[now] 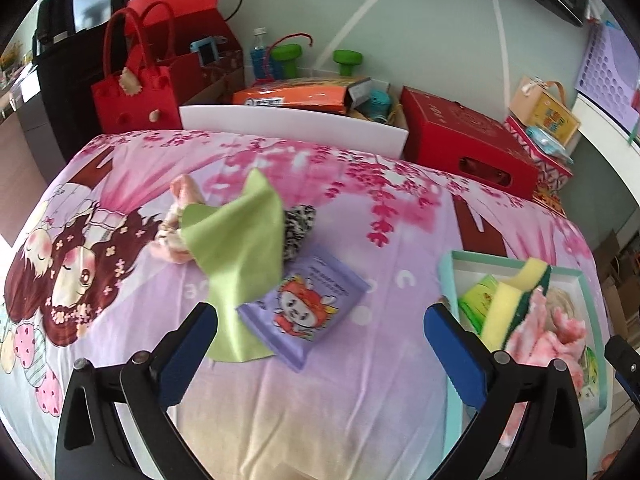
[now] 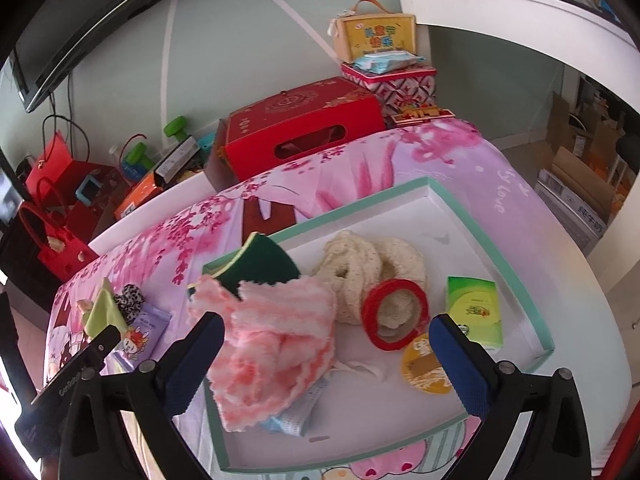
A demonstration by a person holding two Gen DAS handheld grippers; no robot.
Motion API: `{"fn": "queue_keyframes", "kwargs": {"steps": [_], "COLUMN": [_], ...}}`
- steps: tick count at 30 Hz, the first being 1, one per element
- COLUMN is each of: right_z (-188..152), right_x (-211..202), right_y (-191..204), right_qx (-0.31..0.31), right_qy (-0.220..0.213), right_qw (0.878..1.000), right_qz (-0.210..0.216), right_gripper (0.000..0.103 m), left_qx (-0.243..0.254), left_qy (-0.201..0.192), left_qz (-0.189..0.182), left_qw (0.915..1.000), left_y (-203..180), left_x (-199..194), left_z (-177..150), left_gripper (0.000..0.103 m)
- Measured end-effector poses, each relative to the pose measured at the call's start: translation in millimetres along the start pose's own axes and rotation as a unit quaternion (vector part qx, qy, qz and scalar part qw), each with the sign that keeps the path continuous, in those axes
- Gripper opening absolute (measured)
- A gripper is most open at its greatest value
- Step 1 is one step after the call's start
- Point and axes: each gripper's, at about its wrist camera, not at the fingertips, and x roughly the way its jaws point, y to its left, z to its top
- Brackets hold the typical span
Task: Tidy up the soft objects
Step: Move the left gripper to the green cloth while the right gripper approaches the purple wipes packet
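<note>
Spread over the bed, a pink and lilac cartoon sheet (image 1: 360, 248) carries everything listed, with red boxes and bags crowded along the pale green wall behind. Far left: a pink-and-cream fluffy cloth (image 1: 176, 224), bunched; touching it, a green cloth (image 1: 236, 248), standing crumpled and draped over a lilac tissue pack (image 1: 308, 308); just behind those, a black-and-white patterned scrunchie (image 1: 298, 226). Left hand-held gripper (image 1: 320, 344): jaws wide apart, nothing between the pads, its left pad just beside the green cloth's lower edge. To the right: a shallow box (image 2: 480, 216) with mint-green rim and white floor. Contents, left to right: a yellow sponge with dark green scouring face (image 2: 266, 266), leaning on the near-left rim; a pink fuzzy cloth (image 2: 276, 340), heaped, partly over a blue-and-white packet; a cream knitted piece (image 2: 360, 264); a red ring (image 2: 394, 314); an orange round lid (image 2: 426, 368); a green tissue pack (image 2: 474, 308). Right hand-held gripper (image 2: 328, 364): jaws fully spread, clamped on nothing, over the box's near side with the pink cloth lying loose between its fingers.
</note>
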Motion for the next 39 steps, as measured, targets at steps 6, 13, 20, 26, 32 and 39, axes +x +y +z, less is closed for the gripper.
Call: {"fn": "queue_keyframes", "kwargs": {"steps": [6,13,20,26,32,39], "right_z": [-2,-9,-18,-31,-42,-55], "right_x": [-2,-1,9,27,51,91], "right_y": [29,77,122,159,193,214], "right_qx": [-0.019,-0.06,-0.091,-0.112,-0.135,-0.142], "right_qy": [-0.01,-0.018,-0.015,0.003,0.02,0.051], "right_qw": [0.999,0.996,0.992,0.986,0.982,0.981], "right_qz": [0.024,0.056,0.09,0.122,0.133,0.124], "right_gripper": [0.103,0.103,0.103,0.103,0.103,0.103], "left_qx": [-0.018,-0.055,-0.099,-0.133,-0.145,-0.146], "left_qy": [-0.013,-0.022,-0.031,-0.037,-0.028,-0.009], "left_qz": [0.028,0.054,0.067,0.078,0.08,0.077], "left_qw": [0.9994,0.9968,0.9923,0.9873,0.9858,0.9863], "left_y": [26,64,106,145,166,169], "left_x": [-7,-11,-16,-20,-12,9], "left_z": [9,18,23,24,24,23], "left_gripper": [0.103,0.103,0.103,0.103,0.103,0.103]}}
